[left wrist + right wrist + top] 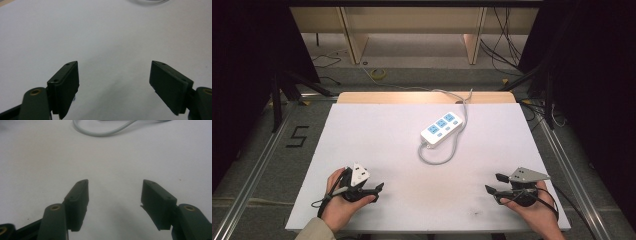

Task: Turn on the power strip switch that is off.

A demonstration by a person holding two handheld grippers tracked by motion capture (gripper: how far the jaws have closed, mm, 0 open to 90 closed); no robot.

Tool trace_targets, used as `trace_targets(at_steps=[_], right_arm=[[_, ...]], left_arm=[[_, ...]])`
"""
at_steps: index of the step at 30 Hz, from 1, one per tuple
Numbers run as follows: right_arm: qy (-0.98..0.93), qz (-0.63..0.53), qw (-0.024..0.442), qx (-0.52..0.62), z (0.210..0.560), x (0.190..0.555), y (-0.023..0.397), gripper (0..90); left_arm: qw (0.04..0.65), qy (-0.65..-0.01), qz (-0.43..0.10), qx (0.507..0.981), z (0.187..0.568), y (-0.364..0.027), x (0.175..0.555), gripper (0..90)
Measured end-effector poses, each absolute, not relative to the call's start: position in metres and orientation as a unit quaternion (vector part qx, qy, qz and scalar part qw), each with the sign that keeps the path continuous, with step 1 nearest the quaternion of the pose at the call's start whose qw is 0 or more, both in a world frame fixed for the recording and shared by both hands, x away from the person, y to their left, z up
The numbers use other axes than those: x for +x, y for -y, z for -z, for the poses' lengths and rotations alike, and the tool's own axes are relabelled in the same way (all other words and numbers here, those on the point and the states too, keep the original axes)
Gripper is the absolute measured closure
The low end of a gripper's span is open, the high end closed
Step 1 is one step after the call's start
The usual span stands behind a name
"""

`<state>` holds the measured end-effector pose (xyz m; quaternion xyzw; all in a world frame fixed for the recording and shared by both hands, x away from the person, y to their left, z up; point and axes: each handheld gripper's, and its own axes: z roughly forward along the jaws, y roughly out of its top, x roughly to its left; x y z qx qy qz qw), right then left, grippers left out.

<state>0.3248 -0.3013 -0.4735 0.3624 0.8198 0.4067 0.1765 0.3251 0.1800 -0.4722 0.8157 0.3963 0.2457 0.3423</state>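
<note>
White tabletop [377,145] bearing white three-outlet power strip [441,128] with looped grey cord [438,161] at centre-rear, well apart from left gripper [374,189] and right gripper [492,186], both near front edge, jaws spread wide, grasping nothing.

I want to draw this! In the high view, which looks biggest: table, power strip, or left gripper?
1. Table, by far the biggest.
2. Power strip and left gripper look about alike; the gripper sits nearer the camera, so no ranking.
</note>
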Motion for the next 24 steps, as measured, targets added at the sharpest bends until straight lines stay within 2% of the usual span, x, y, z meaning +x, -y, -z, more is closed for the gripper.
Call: trace_targets(at_steps=[10,11,12,13,18,24], right_arm=[[-0.829,-0.397,0.176,0.351,0.4701,0.3238,0.2998,58.9],[-0.833,-0.391,0.175,0.349,0.4691,0.3237,0.2996,65.3],[-0.833,-0.391,0.175,0.349,0.4691,0.3237,0.2996,65.3],[-0.837,-0.387,0.172,0.346,0.4686,0.3239,0.2994,72.4],[-0.841,-0.377,0.181,0.344,0.4662,0.3246,0.2994,88.8],[-0.842,-0.368,0.178,0.351,0.464,0.3256,0.2978,90.0]], left_arm=[[0.335,-0.389,-0.257,0.819,0.4724,-0.1765,0.3235,23.8],[0.336,-0.389,-0.258,0.818,0.4725,-0.1762,0.3235,23.8],[0.336,-0.389,-0.258,0.818,0.4725,-0.1762,0.3235,23.8],[0.336,-0.389,-0.259,0.818,0.4725,-0.1763,0.3236,23.8],[0.335,-0.39,-0.261,0.817,0.4725,-0.1765,0.3237,24.0],[0.337,-0.389,-0.264,0.816,0.4724,-0.1761,0.3234,24.1]])
